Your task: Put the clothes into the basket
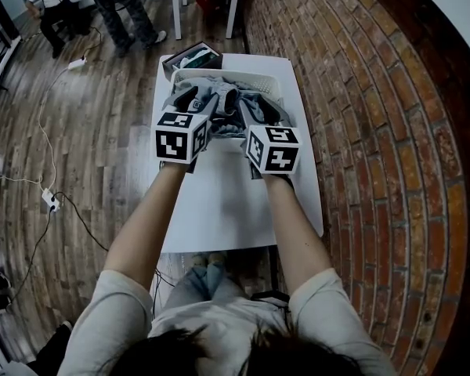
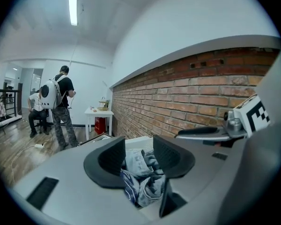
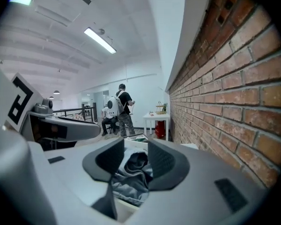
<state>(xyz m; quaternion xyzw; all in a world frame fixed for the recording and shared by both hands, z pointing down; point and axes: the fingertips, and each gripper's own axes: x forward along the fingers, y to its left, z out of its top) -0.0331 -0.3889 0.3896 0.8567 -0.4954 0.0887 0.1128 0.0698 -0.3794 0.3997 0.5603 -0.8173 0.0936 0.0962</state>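
the left tool (image 2: 139,162) and the right tool (image 3: 132,165) are each clamped on a bunch of the grey clothes (image 1: 225,99), heaped in the white basket (image 1: 270,82) on the bench (image 1: 219,202).

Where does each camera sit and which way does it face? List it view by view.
Head view: on the person's head, looking steeply down at white table, basket; shows both forearms, left gripper, right gripper.
Left gripper view: rides the left gripper, looking along its jaws, shut on grey clothes, towards basket and brick wall.
Right gripper view: rides the right gripper, jaws shut on grey clothes too, wall at right.
Shared: each gripper view shows the other gripper's marker cube; all show the clothes.
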